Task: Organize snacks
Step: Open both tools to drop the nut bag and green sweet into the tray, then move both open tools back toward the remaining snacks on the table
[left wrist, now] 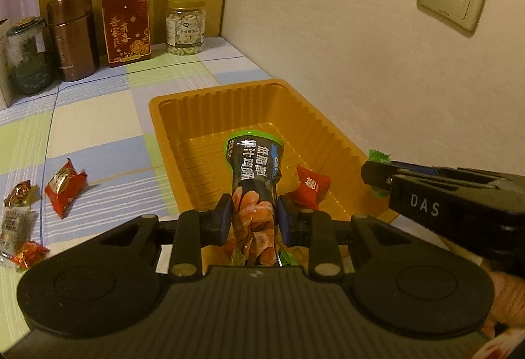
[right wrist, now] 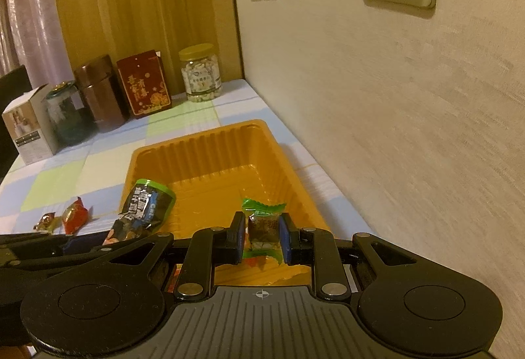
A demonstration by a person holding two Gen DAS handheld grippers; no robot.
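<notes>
Left gripper (left wrist: 252, 218) clamps a crumpled dark green-rimmed snack packet (left wrist: 254, 175) over the orange tray (left wrist: 183, 103).

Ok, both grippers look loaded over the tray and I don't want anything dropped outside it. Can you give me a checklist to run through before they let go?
1. Left gripper shut on the snack bag: ok.
2. Right gripper shut on the green candy: ok.
3. Bag over the tray: ok; its top end hangs above the tray floor.
4. Green candy over the tray: ok in the right wrist view.
5. Bare floor for both drops: ok; only a red candy shows inside, near the front.
6. Grippers apart from each other: ok, though close at the tray's near end.
</notes>
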